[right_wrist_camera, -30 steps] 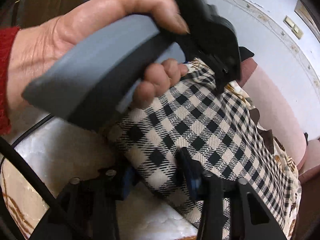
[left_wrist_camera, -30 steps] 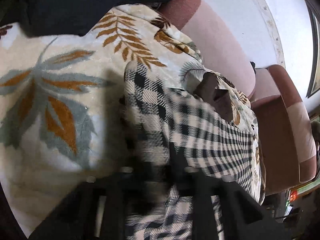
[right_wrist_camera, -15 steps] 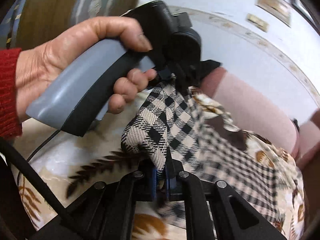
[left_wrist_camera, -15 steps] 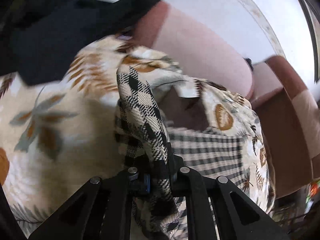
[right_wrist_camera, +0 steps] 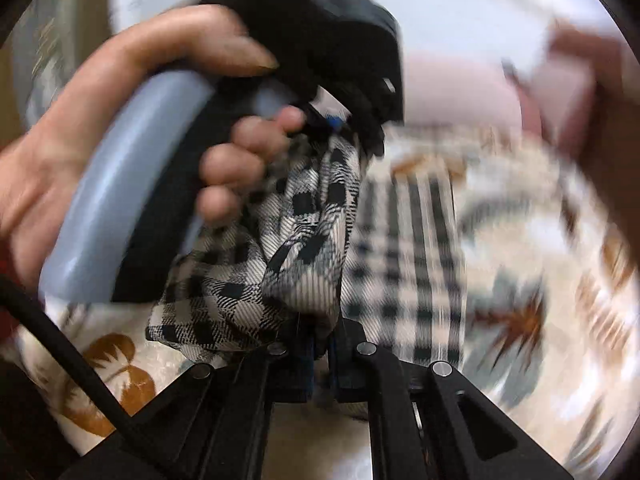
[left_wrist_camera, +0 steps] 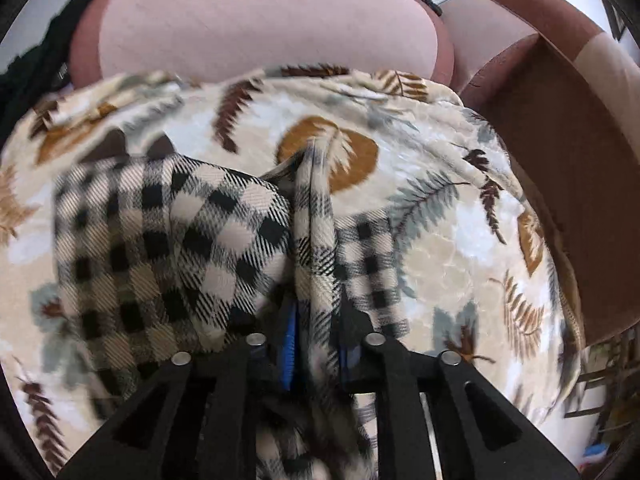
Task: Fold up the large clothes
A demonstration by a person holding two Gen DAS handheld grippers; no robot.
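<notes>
A black-and-cream checked garment [left_wrist_camera: 180, 240] lies bunched on a leaf-print blanket [left_wrist_camera: 440, 240]. A folded strip of it runs up between the blue pads of my left gripper [left_wrist_camera: 316, 320], whose jaws are opening while they still pinch the cloth. In the right wrist view, my right gripper [right_wrist_camera: 320, 356] is shut on a lower fold of the same garment [right_wrist_camera: 304, 240]. Just above it a person's hand [right_wrist_camera: 100, 120] holds the left gripper [right_wrist_camera: 340, 124], its tips buried in the cloth. Both views are motion-blurred.
The blanket [right_wrist_camera: 520, 280] covers a sofa seat. A pink backrest [left_wrist_camera: 260, 28] rises behind it and a brown armrest [left_wrist_camera: 560, 100] stands at the right. Dark cloth [left_wrist_camera: 36, 52] hangs at the far left. A black cable [right_wrist_camera: 60, 344] crosses the lower left.
Both grippers have swept fast across the blanket toward the sofa back, carrying the checked garment. The right gripper closed on the cloth, and the two grippers now sit close together.
</notes>
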